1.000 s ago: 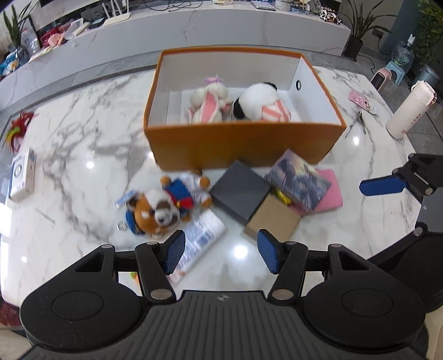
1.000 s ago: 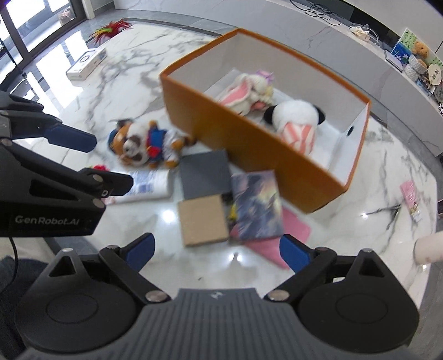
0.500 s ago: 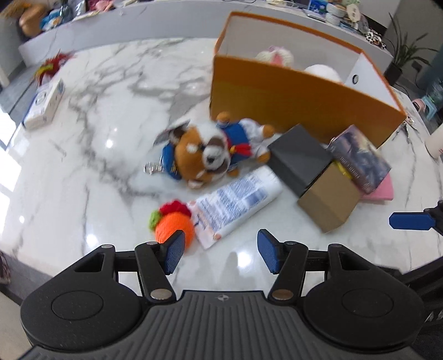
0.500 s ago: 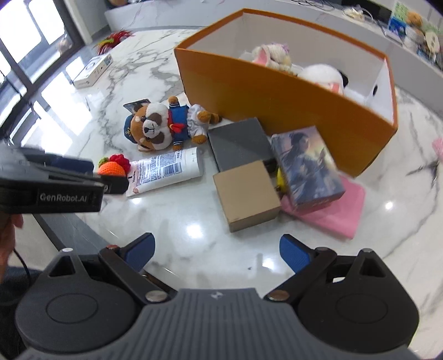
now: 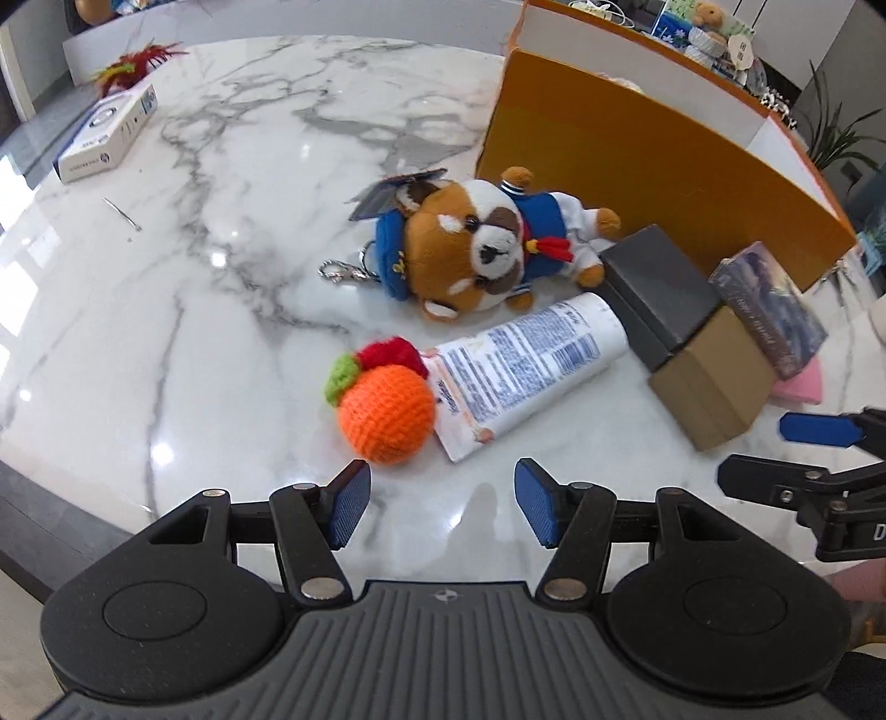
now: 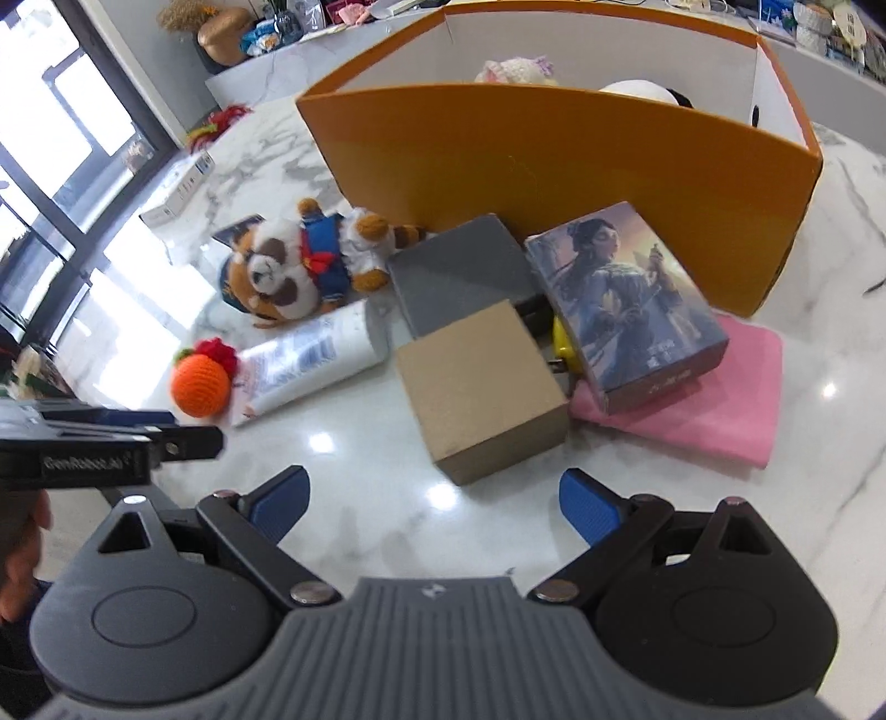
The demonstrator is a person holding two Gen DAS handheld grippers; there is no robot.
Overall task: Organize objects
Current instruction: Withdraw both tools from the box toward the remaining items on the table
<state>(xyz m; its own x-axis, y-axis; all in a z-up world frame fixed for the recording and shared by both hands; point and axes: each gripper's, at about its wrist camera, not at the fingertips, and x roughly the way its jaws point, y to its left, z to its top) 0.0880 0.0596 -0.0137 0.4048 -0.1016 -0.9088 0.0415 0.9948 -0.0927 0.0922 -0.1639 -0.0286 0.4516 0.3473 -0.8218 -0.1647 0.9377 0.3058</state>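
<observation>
Firstly, left wrist view: the left gripper [image 5: 437, 509] stands released, nothing between its blue pads, above the marble table [image 5: 183, 310]. Just ahead lies the crocheted orange [image 5: 386, 412], touching the white tube [image 5: 526, 371]; beyond sits the plush dog [image 5: 476, 243], the orange box [image 5: 653, 166] farther right.

Right wrist view: the right gripper [image 6: 437, 501] is spread wide, empty. Directly ahead sits the brown carton [image 6: 482, 387], the grey box [image 6: 462, 274] behind it, and the picture box [image 6: 626, 299] on the pink pad [image 6: 714, 399] ahead right.

Probably a home living room: marble table [image 5: 166, 310], potted plant [image 5: 836, 138], big window [image 6: 50, 149], trinket-crowded ledge [image 6: 288, 39].
</observation>
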